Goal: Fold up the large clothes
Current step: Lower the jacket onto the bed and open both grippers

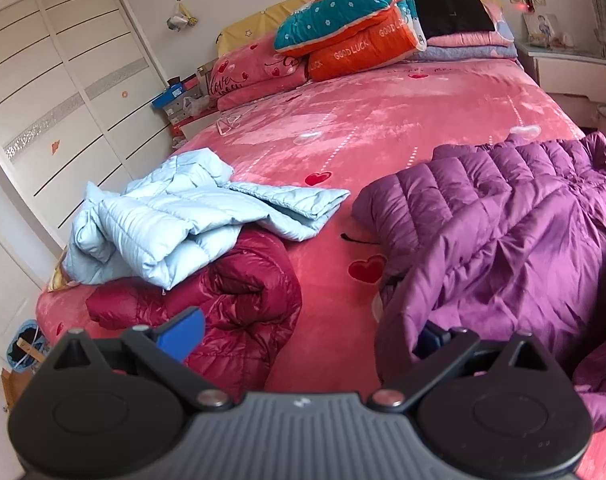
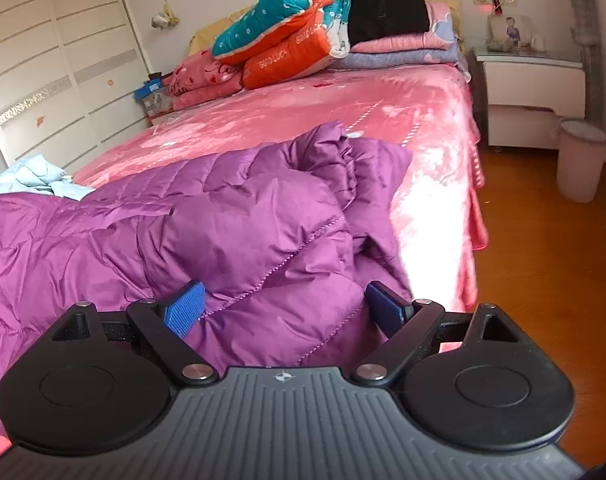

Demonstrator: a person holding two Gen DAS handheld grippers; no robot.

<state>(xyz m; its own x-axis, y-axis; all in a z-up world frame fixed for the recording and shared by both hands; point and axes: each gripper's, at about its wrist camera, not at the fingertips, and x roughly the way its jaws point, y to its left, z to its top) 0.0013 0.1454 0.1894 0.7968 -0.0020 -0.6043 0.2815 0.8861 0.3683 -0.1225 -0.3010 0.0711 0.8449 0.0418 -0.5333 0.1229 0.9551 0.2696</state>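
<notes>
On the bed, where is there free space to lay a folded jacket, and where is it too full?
Free: the wide middle of the pink bed cover, between the stacked quilts at the headboard and the jackets. A narrow strip runs between the dark red jacket and the purple jacket. Crowded: the near end, where the light blue jacket lies partly on the red one.

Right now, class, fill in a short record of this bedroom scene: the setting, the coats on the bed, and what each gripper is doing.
setting: bed with pink blanket
purple coat: spread unfolded at the near right of the bed
light blue coat: crumpled, lying partly over the dark red coat
left gripper: open, holding nothing
right gripper: open, purple fabric between its fingers
folding: none looks neatly folded
</notes>
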